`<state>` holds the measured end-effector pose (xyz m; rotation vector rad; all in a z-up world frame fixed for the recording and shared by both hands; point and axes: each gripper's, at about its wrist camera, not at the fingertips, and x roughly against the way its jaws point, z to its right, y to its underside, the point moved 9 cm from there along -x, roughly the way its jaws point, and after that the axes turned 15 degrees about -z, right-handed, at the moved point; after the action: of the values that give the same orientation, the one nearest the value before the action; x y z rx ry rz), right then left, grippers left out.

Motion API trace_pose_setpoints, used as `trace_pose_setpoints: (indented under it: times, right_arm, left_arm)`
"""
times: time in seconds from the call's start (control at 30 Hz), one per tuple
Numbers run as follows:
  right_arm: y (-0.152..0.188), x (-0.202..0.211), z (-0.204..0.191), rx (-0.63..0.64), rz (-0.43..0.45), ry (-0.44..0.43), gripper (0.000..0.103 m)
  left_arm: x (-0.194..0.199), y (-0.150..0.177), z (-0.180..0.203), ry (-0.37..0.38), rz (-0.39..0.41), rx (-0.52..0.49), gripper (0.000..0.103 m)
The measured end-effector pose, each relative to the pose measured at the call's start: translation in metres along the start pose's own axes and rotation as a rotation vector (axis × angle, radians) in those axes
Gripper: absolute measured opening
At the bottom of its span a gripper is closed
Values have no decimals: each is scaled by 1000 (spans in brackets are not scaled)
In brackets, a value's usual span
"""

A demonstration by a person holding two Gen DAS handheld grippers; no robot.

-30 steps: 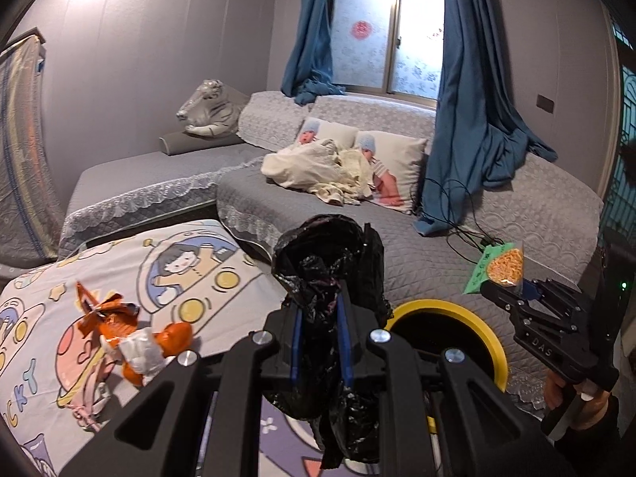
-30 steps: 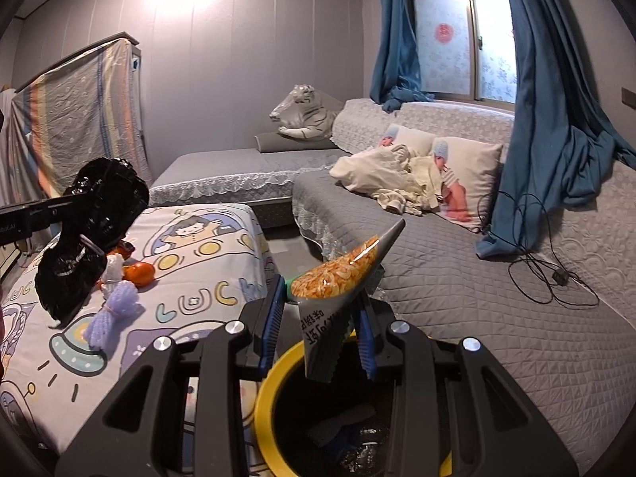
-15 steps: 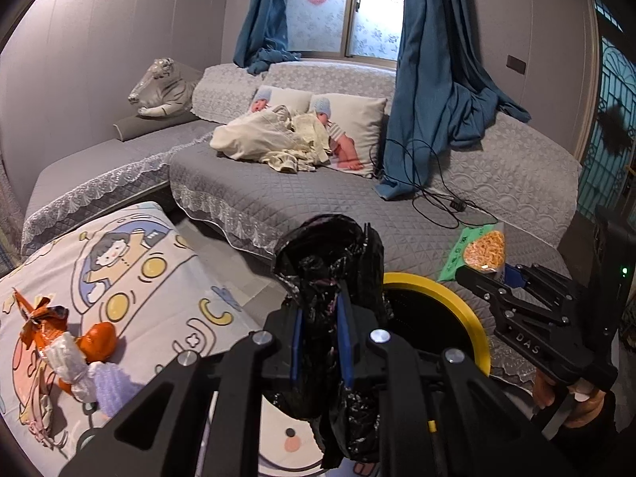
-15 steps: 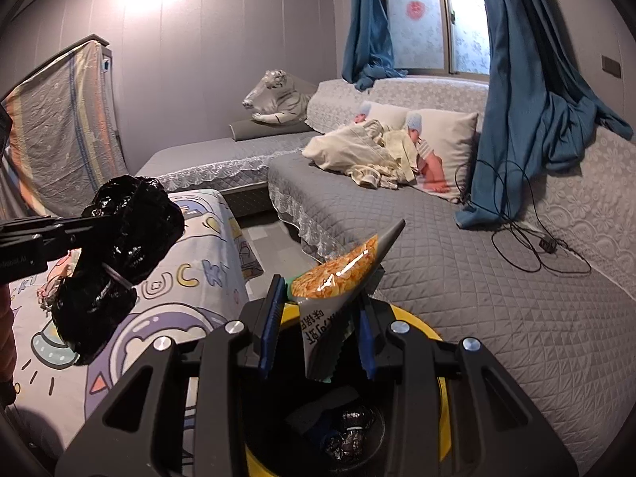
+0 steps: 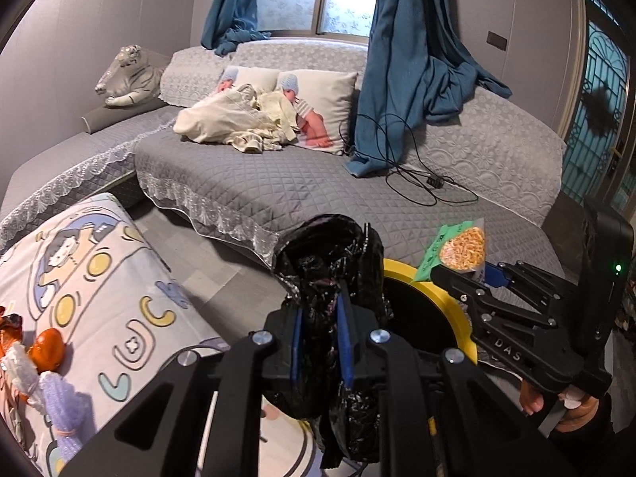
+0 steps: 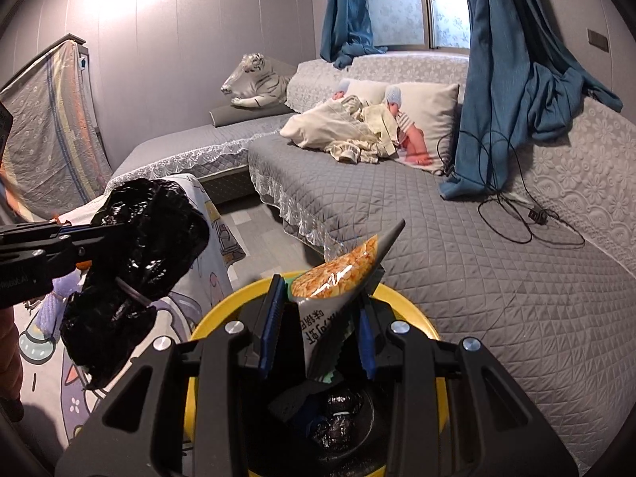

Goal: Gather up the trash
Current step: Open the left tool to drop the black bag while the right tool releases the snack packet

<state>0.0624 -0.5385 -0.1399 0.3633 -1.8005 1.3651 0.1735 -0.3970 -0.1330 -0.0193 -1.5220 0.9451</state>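
Trash appears twice in the left wrist view: a crumpled black plastic bag (image 5: 330, 270) is clenched between the blue-padded jaws of the left gripper (image 5: 321, 330), and a green snack packet with orange crisps (image 5: 457, 248) is pinched at the tip of the right gripper (image 5: 467, 278), which a hand (image 5: 564, 405) holds at the right edge. Between both tools lies the round black bin with a yellow rim (image 5: 457, 310); the bag hangs beside its left rim, and the packet hangs over its far right rim. At the left sits a cartoon-printed cloth surface (image 5: 119, 302) bearing orange wrappers (image 5: 43, 351). A strip of bare grey floor (image 5: 206, 254) separates this surface from the lace edge of the grey quilted sofa (image 5: 286, 183).

From the right wrist view, the right gripper (image 6: 318, 310) grasps the packet (image 6: 338, 278) directly over the open mouth of the bin (image 6: 214, 318), in which some trash already lies. The left gripper (image 6: 99, 234) comes in from the left edge, and its bag (image 6: 139, 254) hangs over the cloth surface (image 6: 47, 365), just left of the yellow rim. The sofa (image 6: 457, 246) runs close behind the bin.
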Motion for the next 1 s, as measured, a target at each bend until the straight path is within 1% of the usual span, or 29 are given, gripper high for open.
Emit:
trace_pose_setpoints:
  times: [0.1,0.2,0.53,0.63,0.8,0.87,0.93,0.97,1.0]
  right_arm:
    - [5,-8,5,-16,-22,-11,32]
    - [8,-17,8,-28,-42,-21,32]
    - [17,-37,14,-65,-95,-48,32]
    - [20,-41,14,-69,-110,-47,33]
    - [22,-44,18,-87,-125,-50,38]
    - [22,-44,20,-95,-123,-52,45]
    - [21,-42,22,-104,-119,-52,47]
    - [21,-42,23,-106,-118,-51,48]
    - [20,-41,25,-110,-116,-48,48]
  left_arm:
    - [-12,-2,5,9,-16,-2,14]
    - [-29,-1,8,35,-48,5,14]
    - [-68,9,10,81,-122,35,14]
    - [-75,8,14,89,-142,30,14]
    - [-79,8,15,75,-150,30,15]
    - [-79,8,14,82,-157,42,28]
    - [-78,7,12,73,-153,48,37]
    - [-77,7,11,70,-148,51,42]
    - [-75,7,10,71,-144,54,42]
